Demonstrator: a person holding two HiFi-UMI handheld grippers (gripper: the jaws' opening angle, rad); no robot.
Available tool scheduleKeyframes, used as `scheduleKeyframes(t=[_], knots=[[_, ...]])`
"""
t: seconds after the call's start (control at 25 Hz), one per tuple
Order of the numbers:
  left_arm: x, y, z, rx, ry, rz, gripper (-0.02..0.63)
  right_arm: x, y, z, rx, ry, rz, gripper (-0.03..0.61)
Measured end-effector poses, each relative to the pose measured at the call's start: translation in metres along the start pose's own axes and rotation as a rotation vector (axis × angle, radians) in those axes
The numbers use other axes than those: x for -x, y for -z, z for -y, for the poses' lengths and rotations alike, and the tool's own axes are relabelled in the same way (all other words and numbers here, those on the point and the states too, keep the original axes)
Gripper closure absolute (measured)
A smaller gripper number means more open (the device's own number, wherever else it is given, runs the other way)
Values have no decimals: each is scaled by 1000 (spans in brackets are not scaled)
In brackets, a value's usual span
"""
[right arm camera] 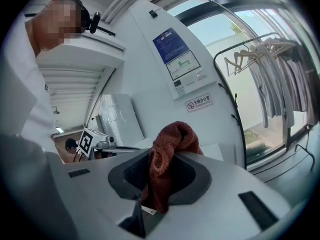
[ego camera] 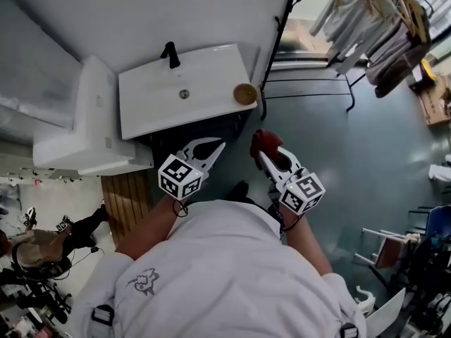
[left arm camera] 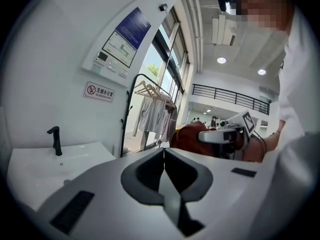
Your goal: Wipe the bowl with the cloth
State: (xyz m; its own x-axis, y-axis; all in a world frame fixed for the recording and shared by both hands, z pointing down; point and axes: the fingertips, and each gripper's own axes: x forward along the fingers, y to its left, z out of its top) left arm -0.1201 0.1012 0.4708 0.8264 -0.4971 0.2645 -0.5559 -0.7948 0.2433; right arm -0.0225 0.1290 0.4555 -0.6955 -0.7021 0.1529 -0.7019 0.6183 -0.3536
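Observation:
A small round wooden bowl (ego camera: 244,94) sits on the right corner of the white washbasin (ego camera: 148,104), with a black tap (ego camera: 170,53) at the basin's back. A red-brown cloth (ego camera: 262,141) is bunched in my right gripper (ego camera: 268,155), which is shut on it and held in the air in front of the basin, below the bowl. In the right gripper view the cloth (right arm camera: 167,156) sticks up between the jaws. My left gripper (ego camera: 217,146) hovers beside the right one with its jaws shut (left arm camera: 164,151) and nothing in them.
A black-framed clothes rack (ego camera: 373,20) with hangers and garments stands at the right. A white boxy unit (ego camera: 84,129) adjoins the basin's left side. A white wall (ego camera: 141,5) with a small sign runs behind. Chairs (ego camera: 384,252) stand at the lower right on the grey floor.

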Motion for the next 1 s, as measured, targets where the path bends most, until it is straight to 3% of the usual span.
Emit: scheduleKeyframes(t=[0.16,0.4,0.64,0.88,1.0], knots=[[-40,5,-7,20,-18,-33,598,-6,-5,47,-11,-35,-29,491],[-77,14,-16,22,61,-104,597,-25,2,101,-74,-17,-47,491],[-116,26,-75,24,37,-166,597,-55,5,144,-94,50,-54,491],[-161,30,-135,19,119,-260,590,-98,6,183,-96,114,-80,491],[-182,33,-164,27,142,-308,541,-118,5,203,-111,148,-88,491]])
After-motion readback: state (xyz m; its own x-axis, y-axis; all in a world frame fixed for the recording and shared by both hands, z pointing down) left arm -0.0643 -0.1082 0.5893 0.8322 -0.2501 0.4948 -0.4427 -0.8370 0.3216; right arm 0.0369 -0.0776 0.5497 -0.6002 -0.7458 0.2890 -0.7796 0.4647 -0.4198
